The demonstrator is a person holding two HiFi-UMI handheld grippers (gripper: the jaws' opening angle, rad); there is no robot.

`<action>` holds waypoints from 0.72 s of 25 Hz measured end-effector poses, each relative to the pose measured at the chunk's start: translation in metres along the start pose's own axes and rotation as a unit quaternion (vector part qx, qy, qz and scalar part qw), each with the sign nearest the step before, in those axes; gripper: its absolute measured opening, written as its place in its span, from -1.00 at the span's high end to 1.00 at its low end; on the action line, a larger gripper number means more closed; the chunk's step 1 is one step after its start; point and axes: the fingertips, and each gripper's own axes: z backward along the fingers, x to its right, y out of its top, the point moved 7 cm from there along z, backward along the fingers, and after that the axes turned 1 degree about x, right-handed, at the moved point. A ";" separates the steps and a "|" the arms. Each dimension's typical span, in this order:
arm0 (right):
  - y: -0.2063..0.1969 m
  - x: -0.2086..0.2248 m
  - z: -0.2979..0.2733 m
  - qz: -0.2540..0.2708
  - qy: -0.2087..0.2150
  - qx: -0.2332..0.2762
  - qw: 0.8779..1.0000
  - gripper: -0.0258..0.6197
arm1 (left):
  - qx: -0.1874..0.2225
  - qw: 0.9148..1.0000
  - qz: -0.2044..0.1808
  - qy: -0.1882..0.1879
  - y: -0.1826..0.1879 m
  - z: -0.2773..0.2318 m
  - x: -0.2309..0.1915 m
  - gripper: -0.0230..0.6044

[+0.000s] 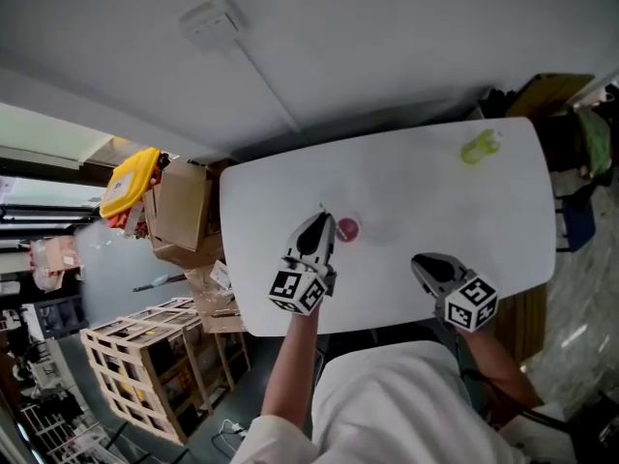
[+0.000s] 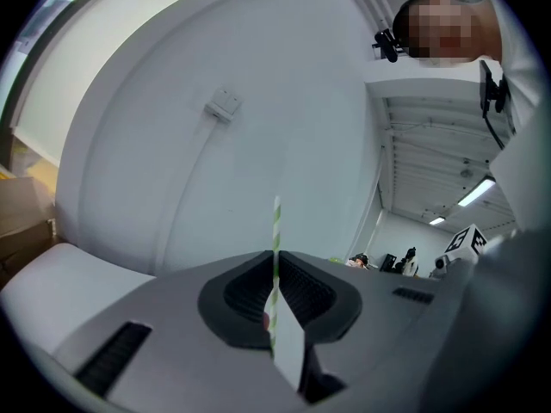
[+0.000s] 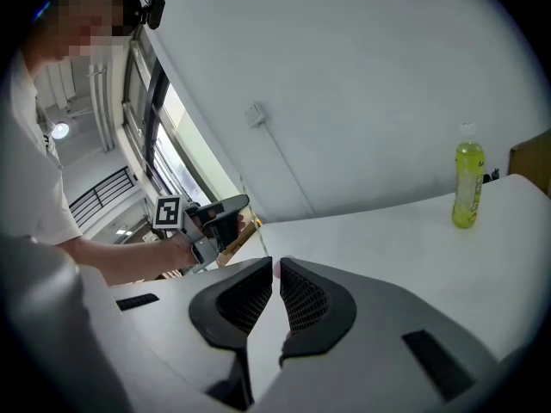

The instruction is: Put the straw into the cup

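Note:
My left gripper (image 2: 275, 258) is shut on a thin green-and-white striped straw (image 2: 276, 226), which stands up out of the jaws against the white wall. In the head view the left gripper (image 1: 320, 224) hovers over the white table (image 1: 435, 211), just left of a small pink cup (image 1: 348, 228). My right gripper (image 1: 422, 262) is lower right of the cup, over the table's near edge, apart from it. Its jaws (image 3: 276, 264) are shut with nothing held. The right gripper view also shows the left gripper (image 3: 217, 220) in a hand at the left.
A yellow-green drink bottle (image 1: 480, 147) stands at the table's far right corner, seen upright as the bottle (image 3: 467, 188) in the right gripper view. Cardboard boxes (image 1: 182, 211) and a wooden crate (image 1: 145, 365) sit left of the table. A white wall runs behind.

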 end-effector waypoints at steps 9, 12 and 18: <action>-0.017 0.002 -0.010 -0.006 -0.015 -0.020 1.000 0.76 | -0.018 1.000 0.021 0.008 -0.043 -0.019 -0.025 0.85; -0.019 -0.002 -0.020 -0.002 -0.009 -0.027 1.000 0.76 | -0.028 0.999 0.027 0.013 -0.058 -0.020 -0.027 0.85; -0.025 -0.015 -0.028 0.009 0.003 -0.037 0.999 0.76 | -0.033 0.999 0.031 0.027 -0.074 -0.017 -0.033 0.85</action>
